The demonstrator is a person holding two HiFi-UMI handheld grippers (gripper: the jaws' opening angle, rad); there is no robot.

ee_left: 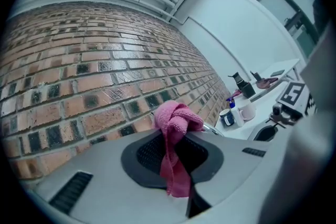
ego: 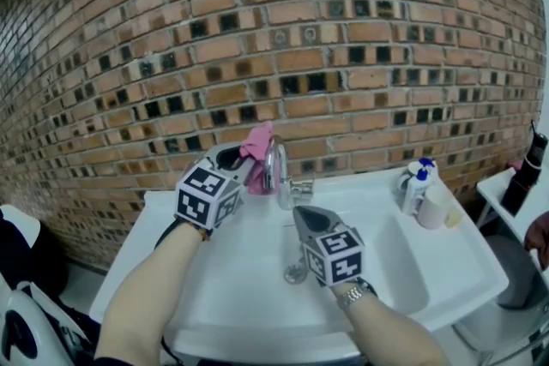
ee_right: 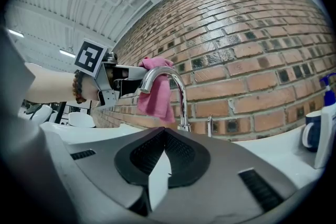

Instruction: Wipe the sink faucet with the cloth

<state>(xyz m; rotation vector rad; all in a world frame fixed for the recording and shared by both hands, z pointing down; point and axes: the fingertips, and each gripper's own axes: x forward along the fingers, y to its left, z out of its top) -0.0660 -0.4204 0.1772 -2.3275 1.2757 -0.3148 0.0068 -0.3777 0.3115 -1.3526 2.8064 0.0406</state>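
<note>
My left gripper (ego: pixel 243 160) is shut on a pink cloth (ego: pixel 257 150), whose bunched end sticks out past the jaws (ee_left: pixel 176 115). The cloth rests against the left side of the chrome faucet (ego: pixel 276 171), near the top of its arch. In the right gripper view the cloth (ee_right: pixel 155 93) hangs beside the faucet's (ee_right: pixel 176 84) curved spout, with the left gripper (ee_right: pixel 113 81) behind it. My right gripper (ego: pixel 298 212) is shut and holds nothing. It hovers over the white sink (ego: pixel 214 287), just in front of the faucet's base, and its closed jaws (ee_right: pixel 163 136) point at the faucet.
A brick wall (ego: pixel 283 30) rises right behind the sink. On the sink's right rim stand a spray bottle (ego: pixel 416 184), a dark mug (ee_left: pixel 228 117) and a white cup (ego: pixel 439 206). A black bottle (ego: pixel 527 171) stands on a side surface at far right.
</note>
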